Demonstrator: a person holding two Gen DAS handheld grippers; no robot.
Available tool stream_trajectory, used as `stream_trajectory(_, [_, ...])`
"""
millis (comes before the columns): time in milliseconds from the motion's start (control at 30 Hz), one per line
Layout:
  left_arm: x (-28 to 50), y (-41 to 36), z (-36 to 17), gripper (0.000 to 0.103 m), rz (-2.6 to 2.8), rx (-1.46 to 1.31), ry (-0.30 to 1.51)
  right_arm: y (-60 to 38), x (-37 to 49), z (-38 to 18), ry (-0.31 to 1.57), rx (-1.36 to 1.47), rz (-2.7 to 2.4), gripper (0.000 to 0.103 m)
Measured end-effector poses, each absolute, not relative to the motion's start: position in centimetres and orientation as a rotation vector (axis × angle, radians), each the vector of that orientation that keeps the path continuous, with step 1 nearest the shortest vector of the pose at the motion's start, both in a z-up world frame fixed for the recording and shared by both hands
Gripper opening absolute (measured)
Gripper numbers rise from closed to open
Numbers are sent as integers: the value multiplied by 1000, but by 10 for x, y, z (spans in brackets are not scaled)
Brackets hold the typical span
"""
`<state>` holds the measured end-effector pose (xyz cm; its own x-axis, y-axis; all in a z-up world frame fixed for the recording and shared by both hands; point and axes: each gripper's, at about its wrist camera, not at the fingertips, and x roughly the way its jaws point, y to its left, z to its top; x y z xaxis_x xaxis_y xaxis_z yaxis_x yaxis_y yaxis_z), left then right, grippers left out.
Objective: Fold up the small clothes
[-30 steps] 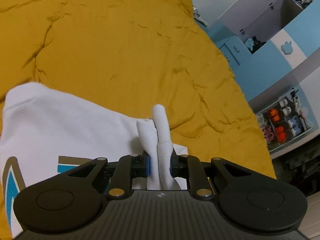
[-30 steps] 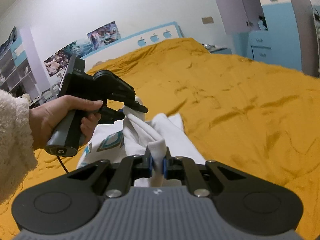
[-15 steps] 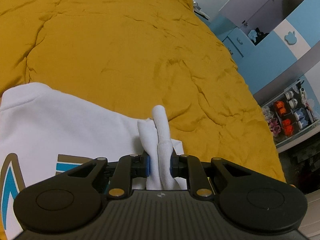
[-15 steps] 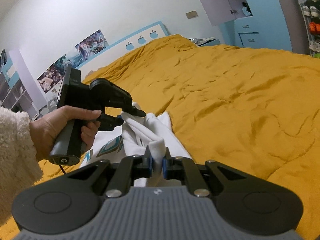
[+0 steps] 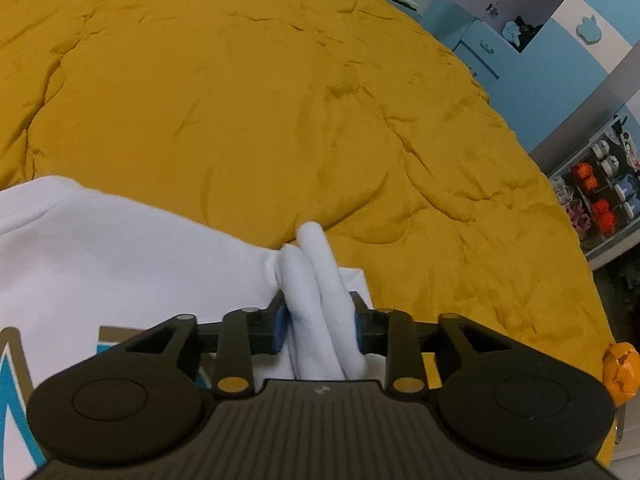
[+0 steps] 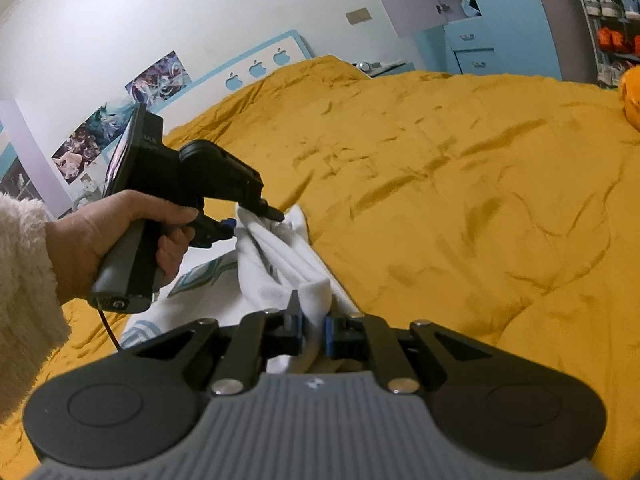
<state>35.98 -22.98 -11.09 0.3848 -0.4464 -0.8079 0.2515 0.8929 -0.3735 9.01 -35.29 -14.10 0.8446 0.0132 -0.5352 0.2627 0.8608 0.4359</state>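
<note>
White shirt: 1 edge pinched by left gripper and right gripper, both clenched, lifted taut above yellow bed for folding.

**My tongs slide across the bed with the shirt**

My left tongs have moved along the yellow blanket with the white shirt. Now I see more of the far end of the bed, and the blue drawers look closer. A little orange pumpkin toy has popped up at the blanket's right edge. It was hidden before.

My right tongs have turned to the right. The shoe shelf has come into sight, and so has the orange toy. My left hand now looks a bit nearer and higher than it did
</note>
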Motion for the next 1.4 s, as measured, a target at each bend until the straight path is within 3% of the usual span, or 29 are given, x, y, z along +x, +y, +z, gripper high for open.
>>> stream_trajectory(67, [362, -233, -110, 43, -448, -190, 1092, -353, 90, -145, 554, 531, -145, 3])
stream_trajectory(133, [365, -238, -98, 39, -459, -136, 1082, -355, 86, -145, 550, 527, -161, 6])
stream_trajectory(200, [363, -235, -74, 37, -503, -102, 1006, -358, 80, -140, 542, 493, -197, 20])
stream_trajectory(267, [353, -225, -49, 37, -541, -81, 927, -362, 74, -134, 532, 471, -214, 27])
stream_trajectory(333, [336, -209, -28, 37, -570, -59, 906, -372, 68, -128, 514, 516, -200, 21])
stream_trajectory(467, [275, -160, -9, 37, -603, -43, 894, -373, 69, -108, 490, 400, -124, 19])
stream_trajectory(700, [175, -79, -39, 41, -599, -220, 1000, -386, 135, -110, 579, 379, 265, 20])
stream_trajectory(1067, [158, -50, -93, 42, -586, -471, 1004, -371, 183, -136, 776, 386, 307, 19])
stream_trajectory(1167, [155, -50, -98, 42, -573, -495, 1003, -373, 187, -129, 753, 395, 283, 5])
stream_trajectory(1300, [147, -52, -102, 42, -558, -551, 1005, -378, 180, -116, 718, 383, 238, 0])
stream_trajectory(1400, [145, -57, -109, 42, -574, -548, 1032, -387, 184, -140, 783, 437, 212, 0])
